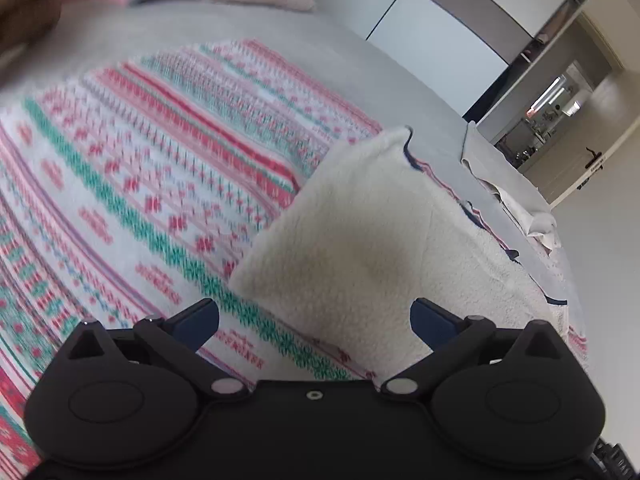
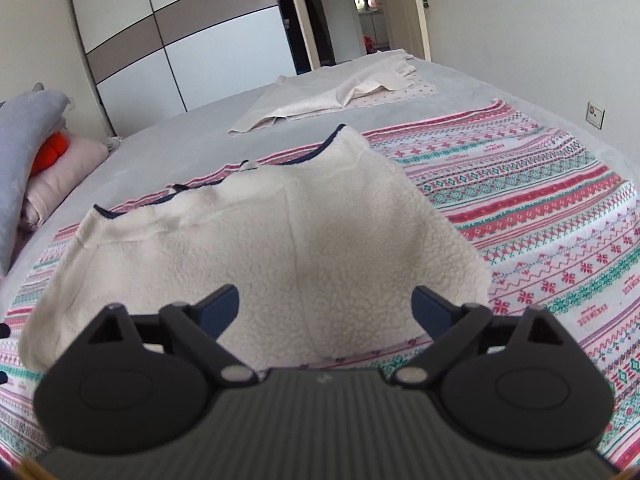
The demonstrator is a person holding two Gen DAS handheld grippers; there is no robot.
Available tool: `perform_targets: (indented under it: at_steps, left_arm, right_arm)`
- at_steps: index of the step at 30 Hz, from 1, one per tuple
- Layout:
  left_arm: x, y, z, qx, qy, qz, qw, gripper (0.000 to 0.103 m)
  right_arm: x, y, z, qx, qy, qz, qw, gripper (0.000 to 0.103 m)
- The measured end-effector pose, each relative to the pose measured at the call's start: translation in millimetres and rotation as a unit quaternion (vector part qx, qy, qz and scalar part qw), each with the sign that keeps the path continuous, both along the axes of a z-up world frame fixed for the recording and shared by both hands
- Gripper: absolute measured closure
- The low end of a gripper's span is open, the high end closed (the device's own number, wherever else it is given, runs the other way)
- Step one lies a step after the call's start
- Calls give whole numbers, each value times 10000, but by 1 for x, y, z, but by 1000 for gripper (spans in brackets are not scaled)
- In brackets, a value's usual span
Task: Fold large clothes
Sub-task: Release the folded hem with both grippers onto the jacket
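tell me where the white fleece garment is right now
The white fleece garment lies on the patterned blanket on the bed, just ahead of the open right gripper. In the left wrist view it sits right of centre, beyond the open left gripper.

Patterned blanket [image 1: 120, 168] is motion-blurred in the left wrist view; its motifs smear. The fleece garment [image 2: 248, 248] has its near hem hidden behind the right gripper [image 2: 325, 310] body. Pillows [image 2: 32, 152] are cut off by the frame's left edge. The doorway room [image 1: 548, 116] contents are too small to identify.
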State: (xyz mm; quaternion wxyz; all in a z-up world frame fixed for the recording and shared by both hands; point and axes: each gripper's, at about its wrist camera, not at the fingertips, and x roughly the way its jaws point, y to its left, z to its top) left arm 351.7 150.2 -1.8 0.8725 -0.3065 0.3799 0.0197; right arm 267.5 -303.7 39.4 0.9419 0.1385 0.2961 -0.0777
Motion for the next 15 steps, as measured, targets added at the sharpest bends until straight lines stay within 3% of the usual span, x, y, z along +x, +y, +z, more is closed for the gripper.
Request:
perform_targets:
  at_steps: [6, 11, 15]
  left_arm:
    - [6, 0, -39, -1459, 72, -57, 9893, 0]
    - [16, -7, -56, -1979, -197, 74, 9800, 2]
    - [26, -16, -60, -1939, -537, 271, 9792, 4]
  right_arm:
    - [10, 10, -18, 151, 184, 5, 9997, 7]
    - [14, 23, -26, -113, 89, 53, 9999, 7]
    - [16, 30, -30, -210, 19, 112, 9997, 7]
